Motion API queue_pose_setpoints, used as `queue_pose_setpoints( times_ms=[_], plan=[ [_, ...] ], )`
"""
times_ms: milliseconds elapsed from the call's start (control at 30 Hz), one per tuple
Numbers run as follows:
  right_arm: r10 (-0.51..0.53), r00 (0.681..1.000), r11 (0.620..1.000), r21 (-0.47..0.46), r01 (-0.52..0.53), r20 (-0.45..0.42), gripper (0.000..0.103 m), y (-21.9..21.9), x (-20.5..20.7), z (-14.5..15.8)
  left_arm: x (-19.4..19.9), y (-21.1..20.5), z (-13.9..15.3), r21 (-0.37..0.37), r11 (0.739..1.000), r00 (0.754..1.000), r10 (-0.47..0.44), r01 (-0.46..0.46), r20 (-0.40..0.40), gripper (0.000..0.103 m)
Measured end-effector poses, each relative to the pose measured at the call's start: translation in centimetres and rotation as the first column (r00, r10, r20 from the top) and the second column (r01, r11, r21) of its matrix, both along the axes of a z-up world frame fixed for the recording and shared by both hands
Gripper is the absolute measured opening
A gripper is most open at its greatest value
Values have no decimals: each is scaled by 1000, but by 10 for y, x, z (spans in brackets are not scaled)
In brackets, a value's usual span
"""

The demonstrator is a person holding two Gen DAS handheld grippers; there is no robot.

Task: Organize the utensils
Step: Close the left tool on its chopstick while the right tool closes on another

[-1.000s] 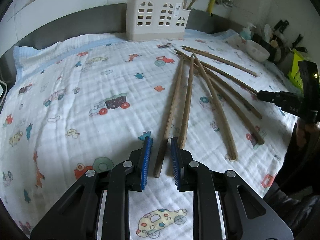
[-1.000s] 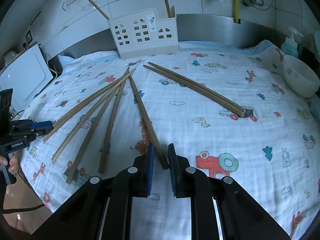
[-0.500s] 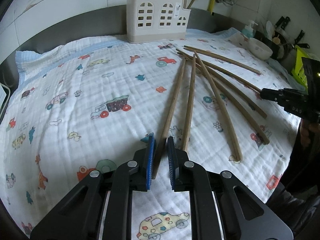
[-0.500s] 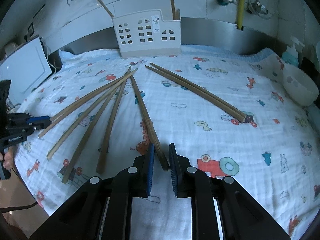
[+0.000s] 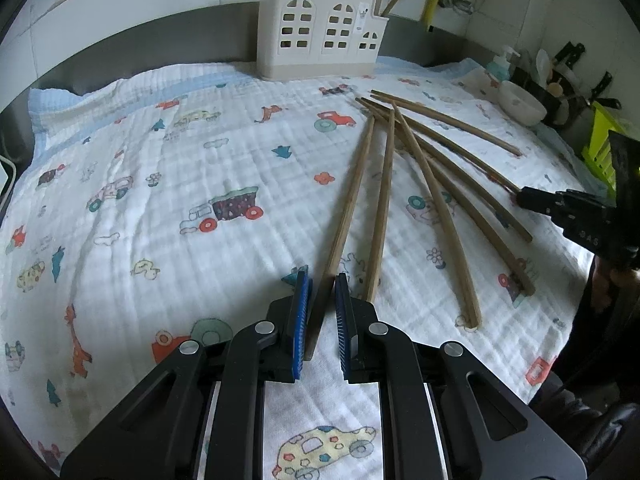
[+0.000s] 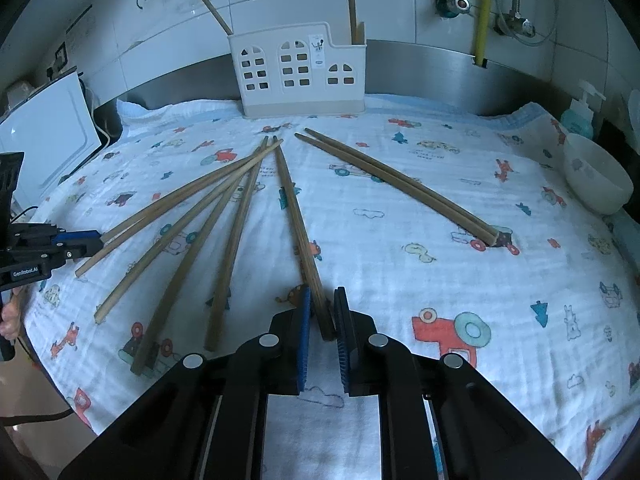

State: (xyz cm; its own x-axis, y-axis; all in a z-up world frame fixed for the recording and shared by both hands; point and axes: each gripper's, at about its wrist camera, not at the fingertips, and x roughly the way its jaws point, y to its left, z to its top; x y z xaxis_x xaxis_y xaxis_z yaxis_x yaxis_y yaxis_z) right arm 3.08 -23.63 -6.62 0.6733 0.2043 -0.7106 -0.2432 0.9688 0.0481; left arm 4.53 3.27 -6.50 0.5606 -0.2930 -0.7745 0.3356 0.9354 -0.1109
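Several long wooden chopsticks lie fanned out on a white cloth printed with cartoon cars (image 5: 160,208). My left gripper (image 5: 322,284) is closed around the near end of the leftmost chopstick (image 5: 350,204). My right gripper (image 6: 322,296) is closed around the near end of a middle chopstick (image 6: 298,224). A white house-shaped utensil holder (image 5: 320,46) stands at the back against the wall; in the right wrist view the holder (image 6: 300,70) has two chopsticks standing in it. A separate pair of chopsticks (image 6: 396,184) lies to the right.
A white bowl (image 6: 596,176) and a soap bottle (image 6: 580,114) stand at the right edge. A white appliance (image 6: 44,136) stands to the left. Taps and a yellow hose (image 6: 482,8) hang on the tiled wall behind the holder.
Both grippers' jaws have narrowed around their chopstick ends. Both views have shifted slightly, with the holder now lower in frame.
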Motion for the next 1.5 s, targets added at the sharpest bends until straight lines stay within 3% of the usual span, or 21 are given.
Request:
queue_pose_setpoints(
  times_ms=[300, 733, 1500],
  plan=[
    [6, 1000, 1000, 2, -6, -1, 12, 0, 0, 0, 7, -3, 1, 16, 999, 998, 33, -32, -48, 13],
    [15, 1000, 1000, 1, -15, -1, 11, -2, -4, -1, 4, -12, 2, 80, 996, 999, 33, -31, -24, 13],
    [3, 1000, 1000, 4, -3, -9, 11, 0, 2, 1, 0, -9, 2, 67, 998, 1000, 12, -13, 5, 12]
  ],
)
